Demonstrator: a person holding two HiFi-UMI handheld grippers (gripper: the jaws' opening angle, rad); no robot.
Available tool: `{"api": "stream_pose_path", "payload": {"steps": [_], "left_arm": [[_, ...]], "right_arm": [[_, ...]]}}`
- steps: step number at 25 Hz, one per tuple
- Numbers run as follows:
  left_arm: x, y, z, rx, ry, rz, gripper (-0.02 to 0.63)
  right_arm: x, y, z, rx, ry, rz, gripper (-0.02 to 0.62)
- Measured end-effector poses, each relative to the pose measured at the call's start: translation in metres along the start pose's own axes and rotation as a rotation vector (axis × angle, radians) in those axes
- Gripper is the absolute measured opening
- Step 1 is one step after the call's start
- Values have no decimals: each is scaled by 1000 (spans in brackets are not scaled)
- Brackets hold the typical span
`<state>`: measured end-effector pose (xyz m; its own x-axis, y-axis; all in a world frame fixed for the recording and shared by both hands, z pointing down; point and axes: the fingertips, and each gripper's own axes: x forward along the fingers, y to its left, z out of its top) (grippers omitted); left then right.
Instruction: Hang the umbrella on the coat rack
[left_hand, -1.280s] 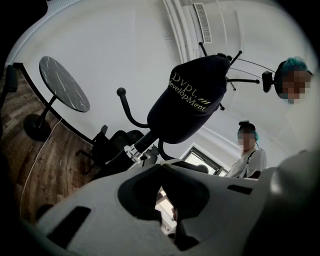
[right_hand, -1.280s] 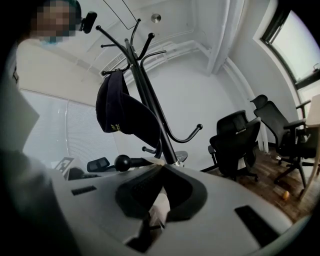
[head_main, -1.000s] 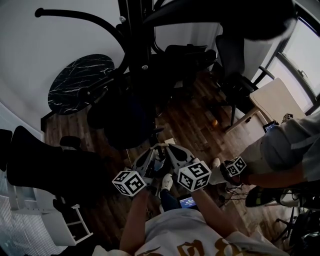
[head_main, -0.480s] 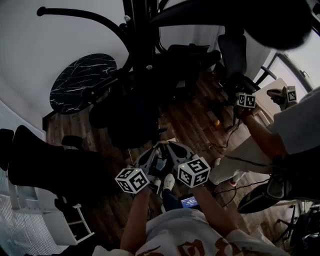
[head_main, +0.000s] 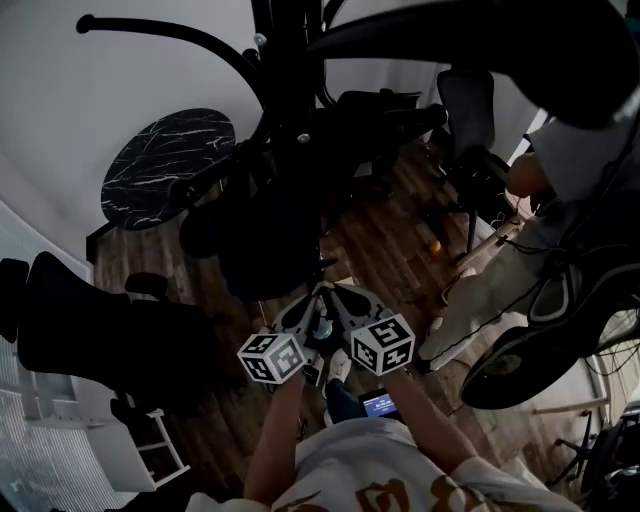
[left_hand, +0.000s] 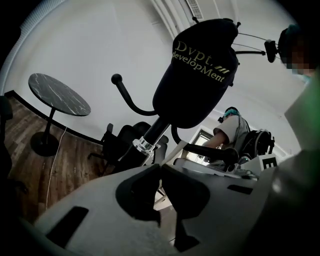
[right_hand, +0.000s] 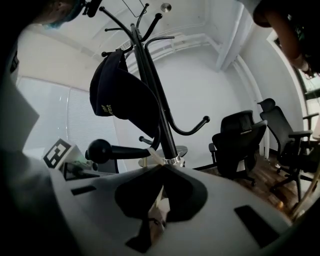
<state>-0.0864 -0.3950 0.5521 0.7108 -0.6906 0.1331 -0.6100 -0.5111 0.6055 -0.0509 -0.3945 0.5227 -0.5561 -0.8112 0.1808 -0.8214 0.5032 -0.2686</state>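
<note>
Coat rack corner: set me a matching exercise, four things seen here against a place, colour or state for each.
1 cap
2 round table
3 office chair
4 left gripper

A jaws together, nothing between them
B marbled black top
C hangs on the coat rack
D black, high-backed, on the wooden floor

Pairs: 1-C, 2-B, 3-D, 4-A

coat rack (right_hand: 168, 136) | black, upright pole | curved ball-tipped hooks | navy cap (right_hand: 120, 95) hanging from upper hook
</note>
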Motion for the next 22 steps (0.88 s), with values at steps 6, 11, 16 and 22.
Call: {"api": "stream_pose_path", "payload": {"steps": [6, 11, 16, 22], "left_arm": [[1, -2, -6, 53, 31, 9, 21], [3, -4, -9, 140, 38, 38, 21], [3, -6, -8, 182, 37, 51, 23], [-5, -8, -3, 174, -4, 46, 72]], "right_arm": [[0, 6, -3, -33, 13, 11, 17], [1, 10, -5, -47, 22, 26, 26], [-2, 11, -5, -85, 26, 37, 26], [-7, 11, -9, -79, 25, 41, 26]]}}
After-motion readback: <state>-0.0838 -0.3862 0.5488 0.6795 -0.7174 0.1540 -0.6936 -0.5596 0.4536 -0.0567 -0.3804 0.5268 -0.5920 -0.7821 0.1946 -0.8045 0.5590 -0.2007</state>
